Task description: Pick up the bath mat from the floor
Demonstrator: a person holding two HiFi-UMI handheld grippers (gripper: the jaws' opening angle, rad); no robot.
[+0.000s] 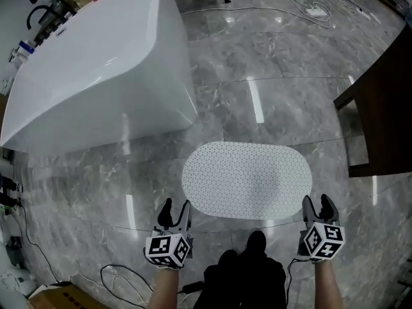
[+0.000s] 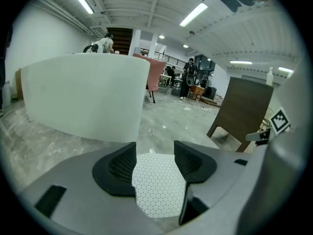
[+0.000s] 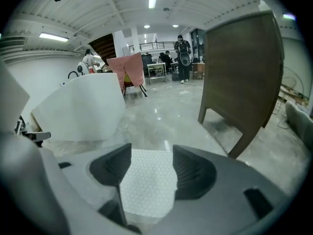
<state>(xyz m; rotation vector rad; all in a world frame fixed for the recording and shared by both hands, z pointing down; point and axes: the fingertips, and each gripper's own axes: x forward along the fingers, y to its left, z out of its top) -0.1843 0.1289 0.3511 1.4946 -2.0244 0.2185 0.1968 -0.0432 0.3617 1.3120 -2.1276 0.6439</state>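
Note:
A white oval bath mat [image 1: 248, 179] with small dark dots lies flat on the grey marble floor. My left gripper [image 1: 176, 211] hovers just short of the mat's near left corner with its jaws open and nothing between them. My right gripper [image 1: 319, 205] hangs by the near right end of the mat, also open and empty. In the left gripper view the mat [image 2: 157, 187] shows on the floor through the gap of the left gripper [image 2: 155, 161]. Through the wide gap of the right gripper [image 3: 151, 166] the mat [image 3: 146, 187] shows on the floor in the right gripper view.
A large white bathtub [image 1: 96, 63] stands at the far left, close to the mat's far left side. A dark wooden cabinet [image 1: 386, 102] stands on legs at the right. Cables [image 1: 116, 279] lie near my feet, and a power strip [image 1: 315, 10] lies far off.

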